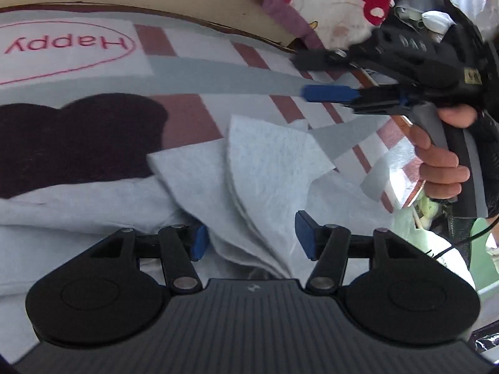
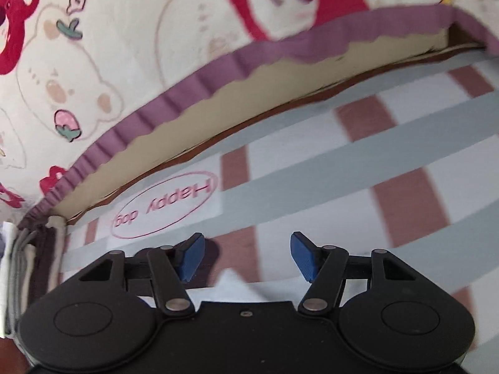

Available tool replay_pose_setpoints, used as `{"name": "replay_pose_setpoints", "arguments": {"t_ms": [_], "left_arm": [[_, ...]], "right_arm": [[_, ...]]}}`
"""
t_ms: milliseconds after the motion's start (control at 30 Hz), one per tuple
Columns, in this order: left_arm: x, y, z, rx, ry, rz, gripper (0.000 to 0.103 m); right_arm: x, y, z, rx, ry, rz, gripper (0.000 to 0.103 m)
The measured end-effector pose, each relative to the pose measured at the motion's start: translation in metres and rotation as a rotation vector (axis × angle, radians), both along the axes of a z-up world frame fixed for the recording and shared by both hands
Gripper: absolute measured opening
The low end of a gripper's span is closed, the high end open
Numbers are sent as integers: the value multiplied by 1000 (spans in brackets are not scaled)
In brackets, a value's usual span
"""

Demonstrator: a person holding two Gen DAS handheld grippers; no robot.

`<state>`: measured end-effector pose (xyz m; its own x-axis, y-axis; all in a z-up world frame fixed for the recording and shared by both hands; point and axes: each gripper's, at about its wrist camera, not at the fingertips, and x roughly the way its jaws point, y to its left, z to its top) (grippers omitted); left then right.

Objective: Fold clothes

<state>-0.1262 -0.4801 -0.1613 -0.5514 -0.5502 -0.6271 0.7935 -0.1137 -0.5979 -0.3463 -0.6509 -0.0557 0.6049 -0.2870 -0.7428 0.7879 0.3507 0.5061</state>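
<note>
Closest to the left wrist camera, the left gripper (image 1: 251, 237) has its blue pads spread wide with nothing clamped, and a fanned stack of pale, fuzzy-backed layers (image 1: 265, 168) of the garment rises right between them. So the cloth sits in the gap but isn't pinched. The garment (image 1: 93, 199) itself lies on a bed sheet (image 2: 343, 168) with grey and brownish-red stripes and a "Happy dog" oval print (image 2: 165, 205); a dark bear-shaped patch (image 1: 78, 143) shows on its front. It looks like soft, light fleece or sweatshirt fabric, floppy, not slippery, so it should drape and slump unless it's taken by an edge or corner where several layers meet. That fanned edge seems like the sensible place to bite. Further out, the right gripper (image 2: 248, 255) is also spread wide and empty, hovering over the striped sheet with a pale corner just under it, though that view is motion-blurred so I can't swear it's the same garment. Behind everything there's a cartoon bear blanket (image 2: 93, 46) with a purple ruffled trim.
</note>
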Motion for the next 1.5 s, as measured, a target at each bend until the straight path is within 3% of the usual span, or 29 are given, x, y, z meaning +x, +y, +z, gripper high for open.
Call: {"name": "replay_pose_setpoints", "arguments": {"t_ms": [33, 100, 200, 267, 367, 500, 667, 700, 767, 833, 1000, 1167, 1233, 1267, 1333, 1433, 1500], "left_arm": [[-4, 1, 0, -14, -19, -10, 34], [-10, 7, 2, -44, -69, -62, 12], [-12, 17, 6, -106, -106, -108, 9], [-12, 21, 9, -127, -83, -129, 8], [-14, 26, 12, -127, -31, -160, 8], [-32, 37, 21, -207, -127, -240, 9], [-61, 52, 25, -287, -233, -380, 10], [-63, 51, 23, -262, -212, -398, 12], [-61, 49, 21, -226, -179, -382, 12], [-58, 49, 21, -213, -165, -369, 11], [-63, 56, 28, -250, -194, -398, 12], [-68, 62, 35, -287, -222, -428, 17], [-69, 64, 38, -302, -234, -439, 22], [-70, 65, 38, -307, -237, -446, 23], [-69, 67, 37, -300, -233, -462, 28], [-70, 65, 30, -246, -203, -489, 36], [-67, 60, 21, -154, -155, -507, 42]], "right_arm": [[5, 0, -4, 25, -1, 7, 67], [8, 3, -12, 81, -1, 17, 67], [0, 9, -25, 189, -32, 12, 67], [-15, 14, -39, 324, -63, 8, 68], [-45, 29, -56, 421, -111, -61, 68], [-77, 46, -67, 454, -87, -108, 66], [-101, 55, -58, 403, -31, -206, 68], [-107, 56, -57, 398, -44, -243, 68], [-124, 59, -62, 439, -171, -347, 68], [-128, 63, -68, 454, -252, -370, 68], [-107, 74, -82, 484, -214, -272, 69], [-95, 78, -67, 406, -97, -202, 68], [-94, 79, -50, 293, -12, -187, 67], [-93, 79, -44, 244, 24, -171, 62], [-84, 81, -42, 200, 46, -80, 60], [-71, 83, -40, 133, 78, 57, 60], [-62, 84, -38, 88, 100, 148, 61]]}}
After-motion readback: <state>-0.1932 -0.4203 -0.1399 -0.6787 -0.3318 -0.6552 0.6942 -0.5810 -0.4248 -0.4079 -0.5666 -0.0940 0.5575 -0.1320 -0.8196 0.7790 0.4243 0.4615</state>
